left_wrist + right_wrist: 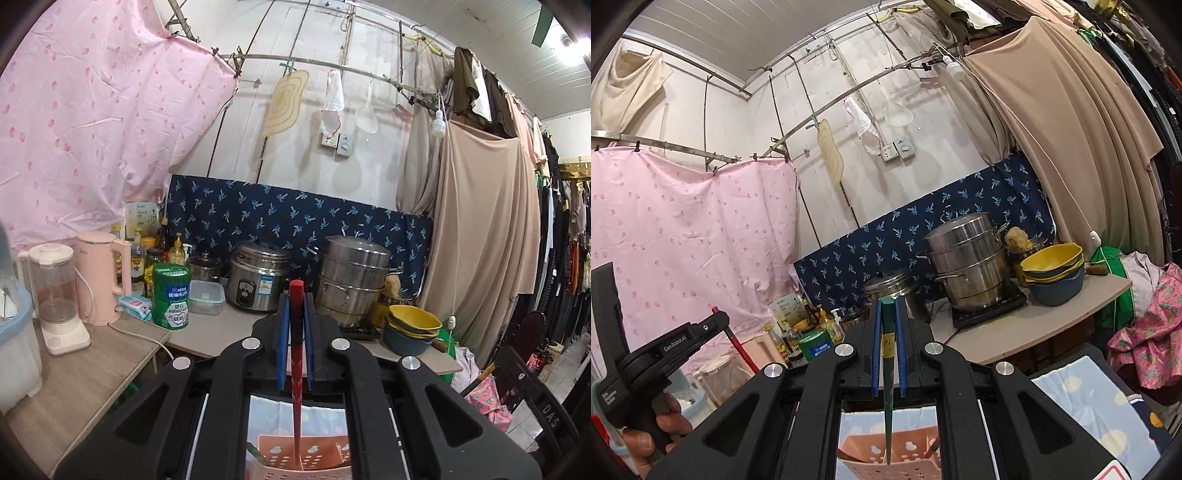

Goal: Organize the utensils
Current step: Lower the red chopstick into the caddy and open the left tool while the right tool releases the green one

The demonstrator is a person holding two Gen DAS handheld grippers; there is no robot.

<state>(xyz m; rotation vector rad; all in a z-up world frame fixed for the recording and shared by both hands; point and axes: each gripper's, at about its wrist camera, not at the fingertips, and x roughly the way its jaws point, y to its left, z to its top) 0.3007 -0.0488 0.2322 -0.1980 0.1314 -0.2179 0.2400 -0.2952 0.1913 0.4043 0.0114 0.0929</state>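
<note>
The left claw [295, 295] is pinching a red chopstick [296, 369] between its blue pads [283, 343], the stick hanging point-down over a pink perforated basket [317, 458] that sits on a blue cloud-print cloth [325, 417]; the tip looks to be at or just inside the basket's mouth, though the claw's own frame hides where it ends. The grip sits high on a thin, tapering stick, so I judge it could pivot or slide in the pads if the tip catches the basket rim or a divider, and it could then drop outside the basket or tip the light basket over. Moving right, the right claw [887, 301] is likewise pressed tight on a dark green chopstick [888, 398], hanging over the same pink basket [905, 458]. With both sticks aimed at one small basket, the two claws could crowd each other, and a green handle already leaning in the basket could foul an incoming tip. Only the left wrist view shows the left end of the table [92, 373], with the blender [55, 295], pink kettle [101, 277] and green tin [171, 295], and the rice cooker [256, 280] in full. Only the right wrist view shows the left tool from outside, gripped by the person's hand [650, 439], with the red stick's top just visible beyond it, and more of the cloth spreading to the right.
</note>
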